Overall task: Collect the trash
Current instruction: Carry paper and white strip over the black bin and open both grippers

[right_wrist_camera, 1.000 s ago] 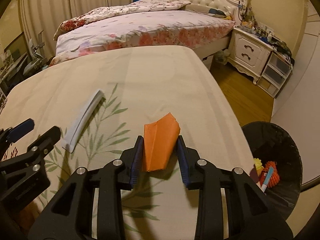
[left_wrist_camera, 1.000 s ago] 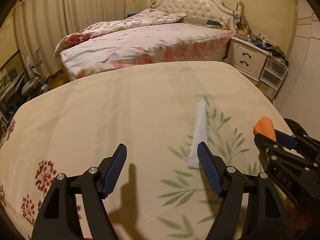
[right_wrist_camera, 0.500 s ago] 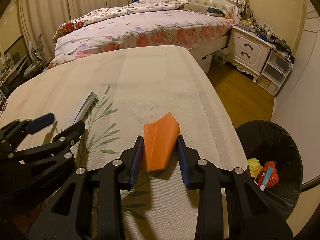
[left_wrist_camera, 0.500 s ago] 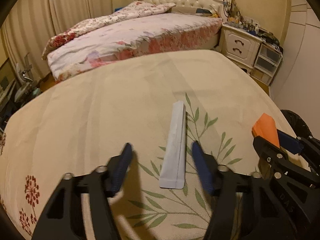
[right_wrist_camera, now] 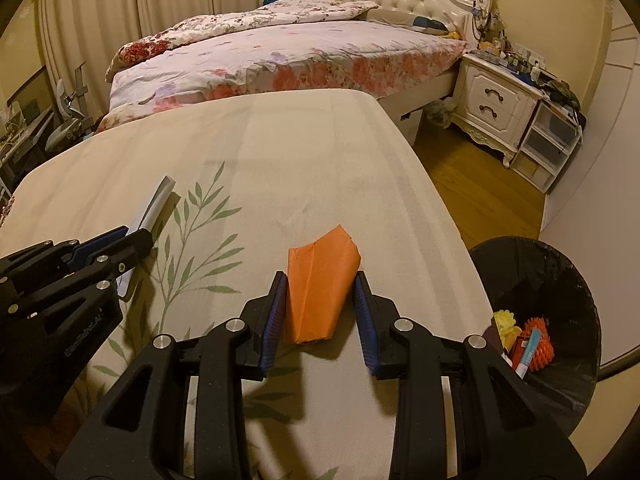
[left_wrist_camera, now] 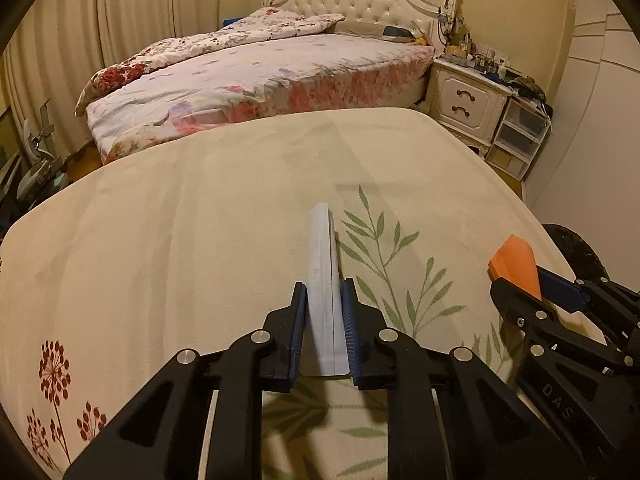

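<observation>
While the white wrapper strip (left_wrist_camera: 322, 280) lay off to the right of open jaws a second ago, we now see it lined up between the left gripper (left_wrist_camera: 323, 314), whose jaws have just been closing; the blue pads sit against both long edges of the strip's near half, so we read that as a grip. The strip lies lengthwise, pointing far, on the cream tablecloth (left_wrist_camera: 200, 240) next to the green leaf print.

Right side is unchanged: the right gripper (right_wrist_camera: 320, 308) holds the folded orange paper (right_wrist_camera: 320, 288) between its pads, jaws narrowed onto it, same as in both earlier frames. The paper sits at the near right part of the table, pointed end facing far. In the left wrist view we see that gripper and the orange tip at the right edge, well apart from the strip.

Around it: the black trash bin (right_wrist_camera: 560, 280) stands on the floor just off the table's right edge, near side, with yellow, orange and blue bits already inside. Far beyond the table we have the bed (left_wrist_camera: 260, 72) with a floral cover and white tufted headboard, a white nightstand (left_wrist_camera: 464, 100) to its right, and a plastic drawer unit (right_wrist_camera: 548, 148) beside that. Curtains hang far left.

Nothing lies on the cloth between either gripper and the bin; only the table edge separates them.
</observation>
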